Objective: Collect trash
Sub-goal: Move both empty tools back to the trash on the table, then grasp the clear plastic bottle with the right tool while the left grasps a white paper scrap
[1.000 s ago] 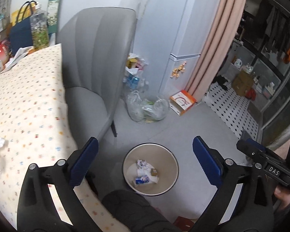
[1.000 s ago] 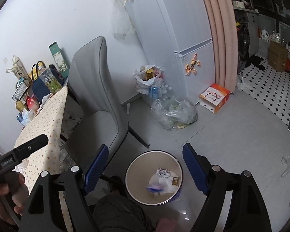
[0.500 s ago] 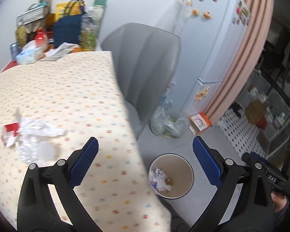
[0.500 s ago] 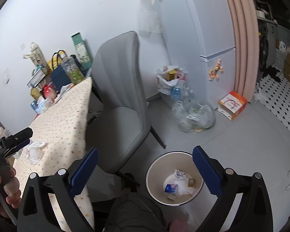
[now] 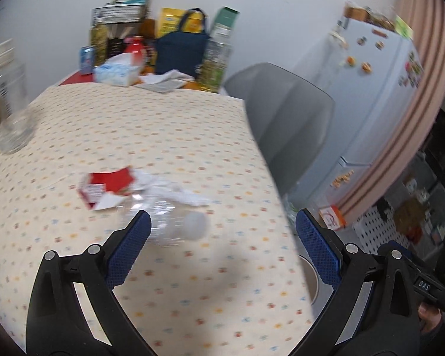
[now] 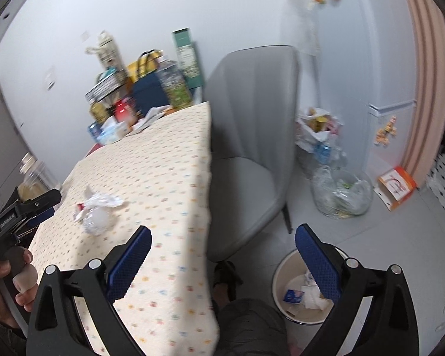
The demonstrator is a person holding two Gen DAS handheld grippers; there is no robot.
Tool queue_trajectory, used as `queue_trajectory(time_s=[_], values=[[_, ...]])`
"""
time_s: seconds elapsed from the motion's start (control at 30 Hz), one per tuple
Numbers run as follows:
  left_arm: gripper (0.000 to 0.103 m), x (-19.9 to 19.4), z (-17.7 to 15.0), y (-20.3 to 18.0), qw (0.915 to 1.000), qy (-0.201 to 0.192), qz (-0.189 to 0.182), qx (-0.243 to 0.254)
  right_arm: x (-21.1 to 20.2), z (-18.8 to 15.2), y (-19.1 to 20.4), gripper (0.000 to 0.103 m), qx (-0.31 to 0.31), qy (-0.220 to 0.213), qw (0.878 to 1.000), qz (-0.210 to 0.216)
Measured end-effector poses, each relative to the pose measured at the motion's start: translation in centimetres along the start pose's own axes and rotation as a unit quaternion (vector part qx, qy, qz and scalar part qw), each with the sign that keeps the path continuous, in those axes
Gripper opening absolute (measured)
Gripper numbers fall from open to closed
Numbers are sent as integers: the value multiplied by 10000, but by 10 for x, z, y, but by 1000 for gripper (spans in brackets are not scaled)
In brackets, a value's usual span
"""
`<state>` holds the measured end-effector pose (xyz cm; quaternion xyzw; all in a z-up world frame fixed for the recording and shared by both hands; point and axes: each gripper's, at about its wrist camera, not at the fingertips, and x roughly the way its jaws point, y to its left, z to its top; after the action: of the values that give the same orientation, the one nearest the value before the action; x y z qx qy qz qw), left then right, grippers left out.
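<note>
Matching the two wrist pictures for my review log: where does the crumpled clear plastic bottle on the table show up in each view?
Left wrist: the plastic bottle lies low in the centre, just beyond the open left gripper, beside a red wrapper.
Right wrist: the bottle lies left of centre on the tablecloth, far left of the open right gripper.
Shared landmark: the grey chair at the table's edge.

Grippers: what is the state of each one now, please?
Left gripper: open, holding nothing.
Right gripper: open, holding nothing.
</note>
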<state>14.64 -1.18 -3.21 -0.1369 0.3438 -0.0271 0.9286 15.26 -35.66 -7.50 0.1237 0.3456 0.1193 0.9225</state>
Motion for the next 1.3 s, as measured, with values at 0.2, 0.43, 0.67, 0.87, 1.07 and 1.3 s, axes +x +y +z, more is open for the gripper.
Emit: queue_trajectory(time_s=[0.2, 0.43, 0.67, 0.87, 1.07, 1.3], values=[[97, -19, -2, 50, 9987, -103, 242, -438, 15, 2, 47, 95, -342, 105, 9989, 319], [97, -37, 0, 97, 9952, -244, 434, -840, 36, 2, 100, 95, -713, 260, 9951, 630], [97, -46, 1, 133, 9908, -351, 552, -1189, 57, 0, 146, 93, -990, 411, 9897, 952], [88, -40, -2, 154, 9850, -339, 498, -1618, 84, -4, 168, 86, -991, 656, 9866, 1115], [69, -18, -6, 170, 9760, -173, 323, -2146, 118, -4, 177, 75, -790, 944, 9850, 1213], [48, 16, -7, 179, 9640, 76, 79, -2656, 144, -5, 174, 68, -508, 1160, 9840, 1254]])
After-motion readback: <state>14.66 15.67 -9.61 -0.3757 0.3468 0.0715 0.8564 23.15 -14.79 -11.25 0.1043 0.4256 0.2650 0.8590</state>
